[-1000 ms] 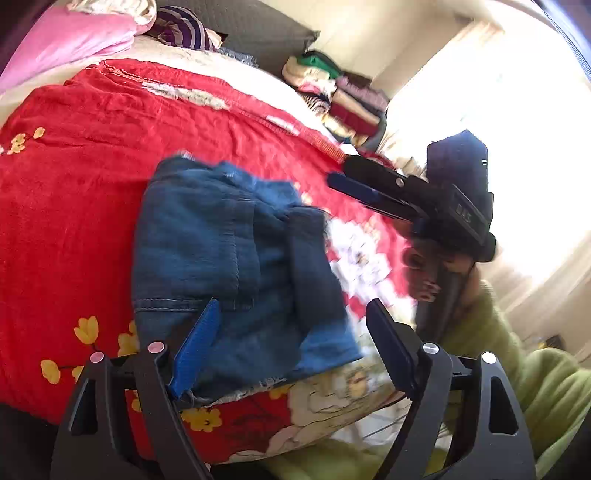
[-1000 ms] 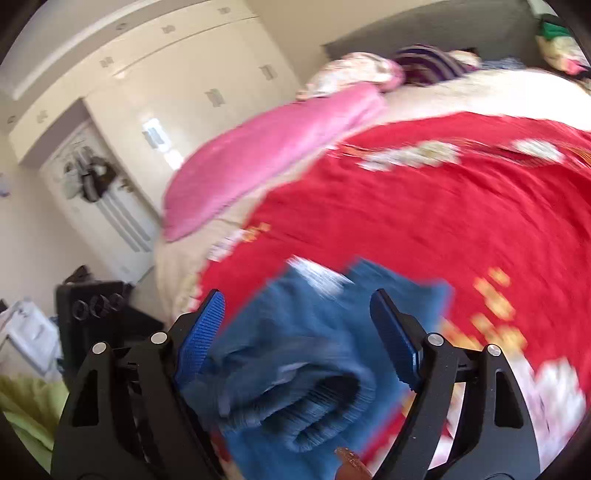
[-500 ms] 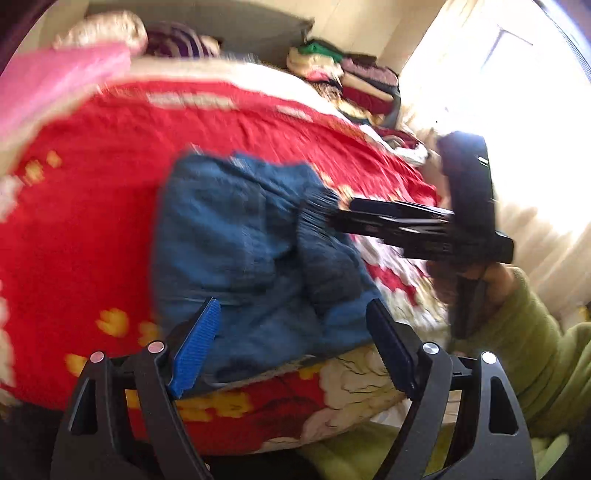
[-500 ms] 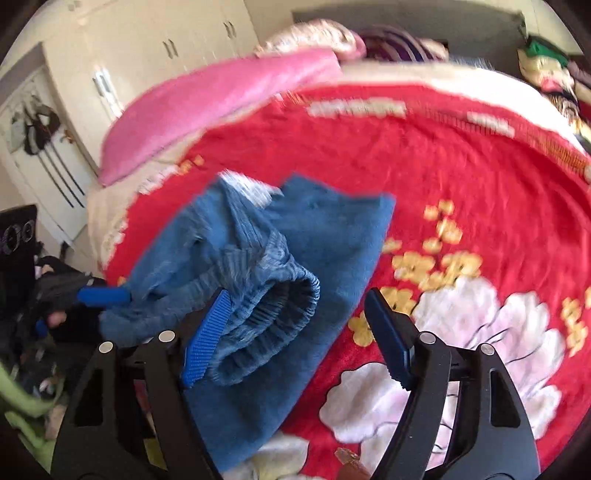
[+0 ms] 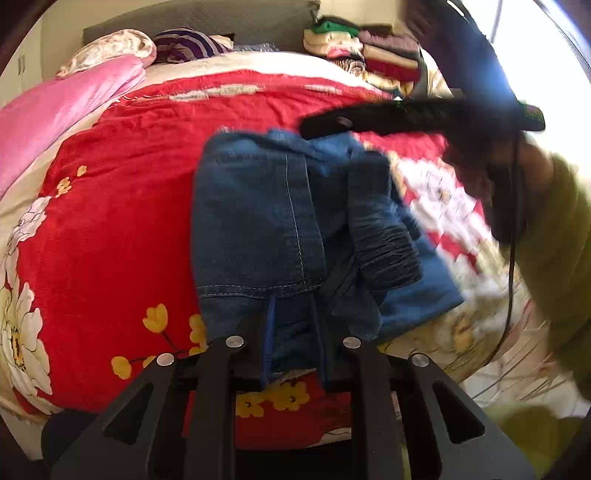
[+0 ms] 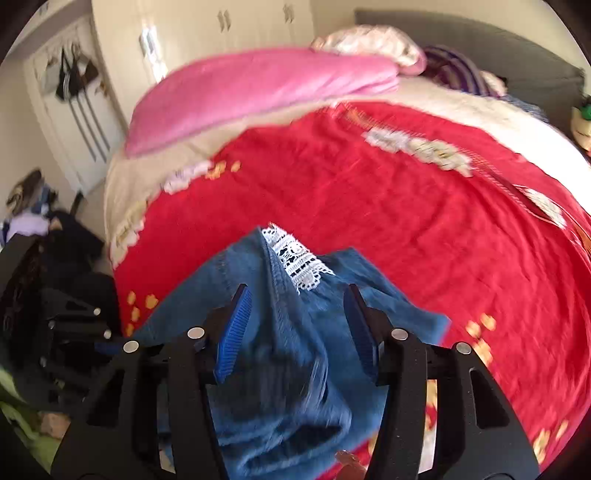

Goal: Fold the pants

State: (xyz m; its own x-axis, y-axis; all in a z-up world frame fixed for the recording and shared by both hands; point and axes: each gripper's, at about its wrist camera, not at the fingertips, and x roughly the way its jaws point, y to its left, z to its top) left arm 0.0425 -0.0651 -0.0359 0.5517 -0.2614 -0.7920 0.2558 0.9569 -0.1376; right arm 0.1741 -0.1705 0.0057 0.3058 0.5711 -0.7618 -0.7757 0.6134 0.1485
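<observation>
Blue denim pants [image 5: 280, 221] lying part-folded on the red floral bedspread [image 5: 110, 240] at the centre of the left wrist frame, elastic waistband bunched toward the right, hem edge at the lower middle. Left gripper [image 5: 291, 339] now with jaws drawn close and closing on the near denim edge, fabric pinched between the blue pads at the bottom centre; spread wide a second ago with the cloth only lying between them. Right gripper [image 5: 406, 118] seen there as a dark blurred bar across the upper right, over the far edge of the pants, held by a hand in a green sleeve [image 5: 561, 236]; half a second ago lower, beside the waistband.

In the right wrist frame, same pants [image 6: 295, 332] at the lower centre with white lace trim [image 6: 295, 258] showing above the pads. Right gripper [image 6: 299, 328] jaws closing, narrower than in the earlier frames, a raised fold of denim between them, pads apparently not yet pressing on it. Pink blanket [image 6: 258, 85] at the upper left, white wardrobe [image 6: 184, 33] behind, view blurred
</observation>
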